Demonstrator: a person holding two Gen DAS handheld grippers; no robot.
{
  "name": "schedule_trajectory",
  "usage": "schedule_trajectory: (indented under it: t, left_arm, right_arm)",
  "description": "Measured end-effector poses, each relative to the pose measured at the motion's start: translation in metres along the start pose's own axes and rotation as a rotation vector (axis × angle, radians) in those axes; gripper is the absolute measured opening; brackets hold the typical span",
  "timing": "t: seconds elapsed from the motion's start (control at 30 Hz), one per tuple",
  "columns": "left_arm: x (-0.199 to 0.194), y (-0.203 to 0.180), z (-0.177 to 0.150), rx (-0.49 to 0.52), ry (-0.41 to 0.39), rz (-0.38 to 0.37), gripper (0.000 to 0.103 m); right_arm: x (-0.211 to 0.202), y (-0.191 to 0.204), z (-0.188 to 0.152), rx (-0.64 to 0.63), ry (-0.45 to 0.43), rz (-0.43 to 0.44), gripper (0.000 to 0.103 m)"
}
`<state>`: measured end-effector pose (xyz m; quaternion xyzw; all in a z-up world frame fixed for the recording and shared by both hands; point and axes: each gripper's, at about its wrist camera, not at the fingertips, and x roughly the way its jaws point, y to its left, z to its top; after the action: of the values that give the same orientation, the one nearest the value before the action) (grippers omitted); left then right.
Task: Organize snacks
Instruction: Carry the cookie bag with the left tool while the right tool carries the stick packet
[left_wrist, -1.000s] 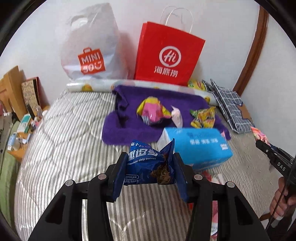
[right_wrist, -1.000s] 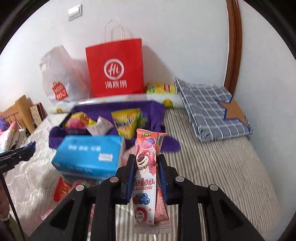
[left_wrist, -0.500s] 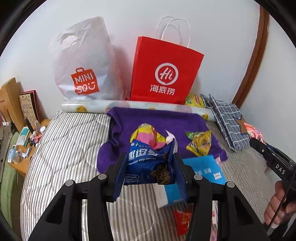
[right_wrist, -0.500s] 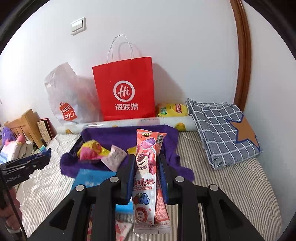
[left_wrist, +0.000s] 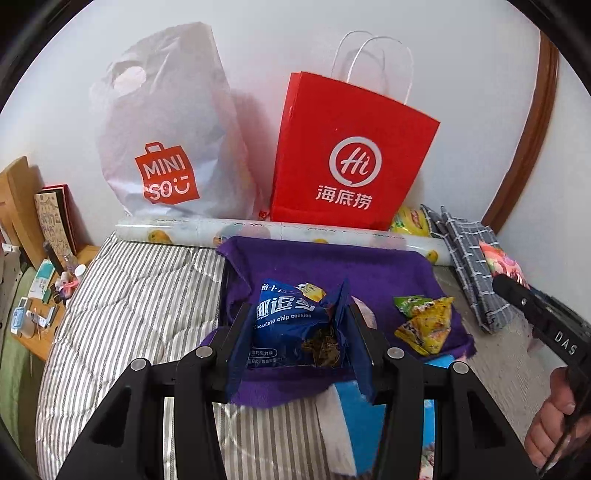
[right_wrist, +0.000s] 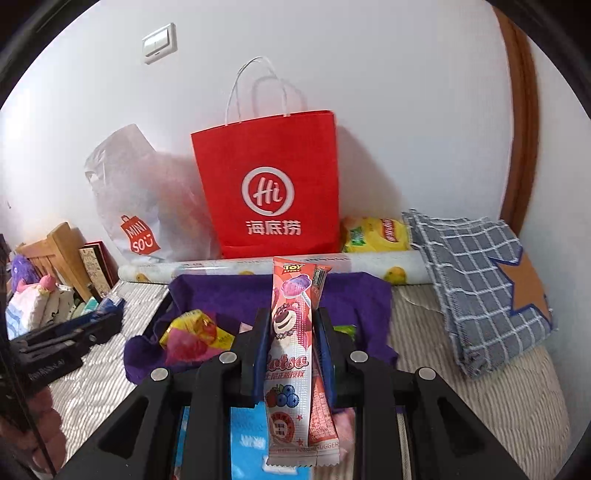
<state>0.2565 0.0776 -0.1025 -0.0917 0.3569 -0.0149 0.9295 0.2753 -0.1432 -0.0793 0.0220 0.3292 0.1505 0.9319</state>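
My left gripper (left_wrist: 295, 314) is shut on a blue bag of chocolate chip cookies (left_wrist: 291, 325), held above the purple towel (left_wrist: 332, 266). My right gripper (right_wrist: 290, 317) is shut on long pink Lotso candy packets (right_wrist: 291, 332), upright between the pads; it shows at the right edge of the left wrist view as the right gripper (left_wrist: 535, 314) with a hand below. On the towel lie a yellow-green snack bag (left_wrist: 424, 325) and a yellow-pink bag (right_wrist: 192, 332). A red paper bag (left_wrist: 351, 155) and a white plastic bag (left_wrist: 166, 140) stand against the wall.
A blue tissue pack (left_wrist: 358, 417) lies below the left gripper on the striped bedspread (left_wrist: 129, 295). A rolled printed sheet (left_wrist: 258, 230) lies before the bags. A folded checked cloth (right_wrist: 480, 288) and yellow packet (right_wrist: 376, 234) sit right. A cluttered wooden side table (left_wrist: 37, 314) is left.
Both grippers have moved forward toward the bags at the wall, each still holding its snack. The tissue pack has slid under them and the bags look larger and nearer.
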Motion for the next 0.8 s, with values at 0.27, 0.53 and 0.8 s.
schedule_trajectory:
  t: [0.27,0.53,0.8]
  left_arm:
    - [0.028,0.015,0.003,-0.028,0.018,-0.007,0.048]
    - [0.052,0.031,-0.008,-0.077,0.070,-0.028,0.048]
    - [0.059,0.032,-0.014,-0.091,0.082,-0.033,0.048]
  right_arm:
    - [0.047,0.009,-0.005,-0.013,0.076,0.055,0.023]
    - [0.079,0.014,-0.027,-0.037,0.163,0.050,0.024]
    - [0.090,0.015,-0.034,-0.029,0.192,0.029,0.026]
